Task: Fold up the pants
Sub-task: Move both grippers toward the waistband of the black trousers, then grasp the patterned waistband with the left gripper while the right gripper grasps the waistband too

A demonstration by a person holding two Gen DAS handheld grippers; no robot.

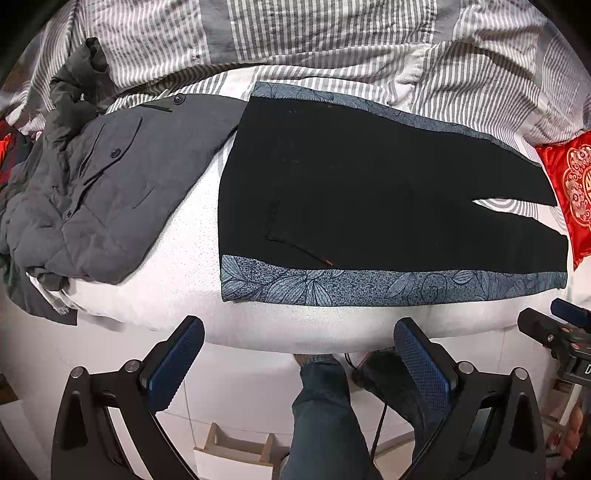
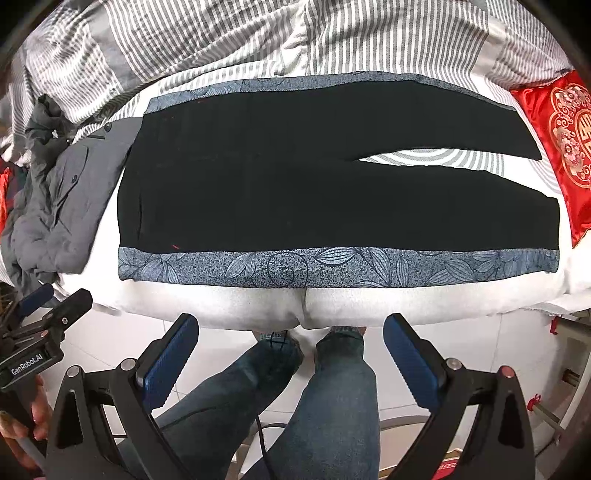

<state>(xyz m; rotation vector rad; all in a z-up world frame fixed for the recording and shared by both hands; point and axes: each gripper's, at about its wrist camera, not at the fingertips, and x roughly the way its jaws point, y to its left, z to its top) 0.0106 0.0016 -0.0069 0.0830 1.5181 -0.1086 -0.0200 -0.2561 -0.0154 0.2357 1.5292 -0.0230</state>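
Observation:
Black pants (image 1: 369, 192) with blue floral side bands lie flat on the white bed, waist at the left, both legs pointing right with a narrow gap between them; they also show in the right wrist view (image 2: 314, 177). My left gripper (image 1: 299, 343) is open and empty, held off the bed's near edge below the pants' waist end. My right gripper (image 2: 291, 339) is open and empty, off the near edge below the middle of the pants. The right gripper's body shows at the left view's right edge (image 1: 554, 332); the left gripper's body shows at the right view's left edge (image 2: 48, 325).
A grey jacket (image 1: 92, 192) lies crumpled at the bed's left. A striped duvet (image 1: 314, 33) is bunched along the far side. A red embroidered cushion (image 1: 572, 192) sits at the right. The person's jeans-clad legs (image 2: 332, 398) stand against the white mattress edge (image 2: 258, 306) above tiled floor.

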